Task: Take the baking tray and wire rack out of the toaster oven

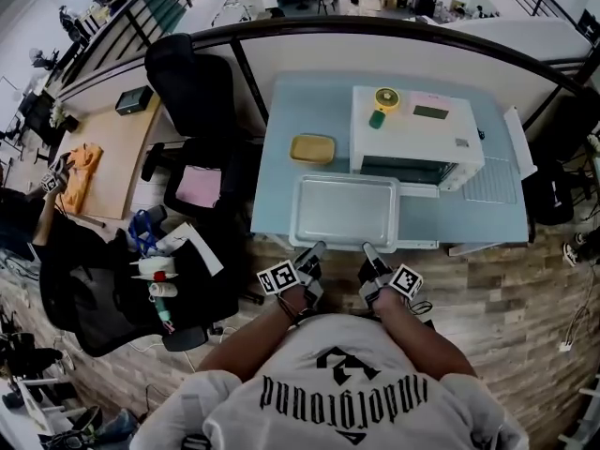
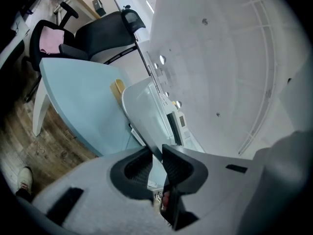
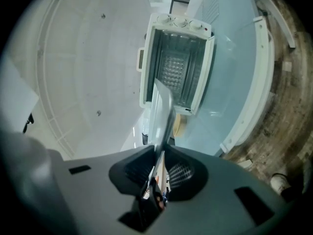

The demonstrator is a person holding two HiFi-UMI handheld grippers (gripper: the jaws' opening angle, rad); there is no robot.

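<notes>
Currently left gripper [image 1: 312, 250] and right gripper [image 1: 369, 249] are pinching the near rim of the pale grey rectangular metal baking tray [image 1: 345, 212] | keeping it level, probably against tipping | hovering at the pale blue table's [image 1: 281, 162] front edge, outside the white toaster oven [image 1: 417, 137].

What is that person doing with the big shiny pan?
A person is holding a baking tray by its near edge, with the left gripper and the right gripper each clamped on the rim. The tray is out in front of the white toaster oven, whose door is open. The oven stands on a light blue table. What looks like the wire rack lies on the table, to the right of the oven.
</notes>
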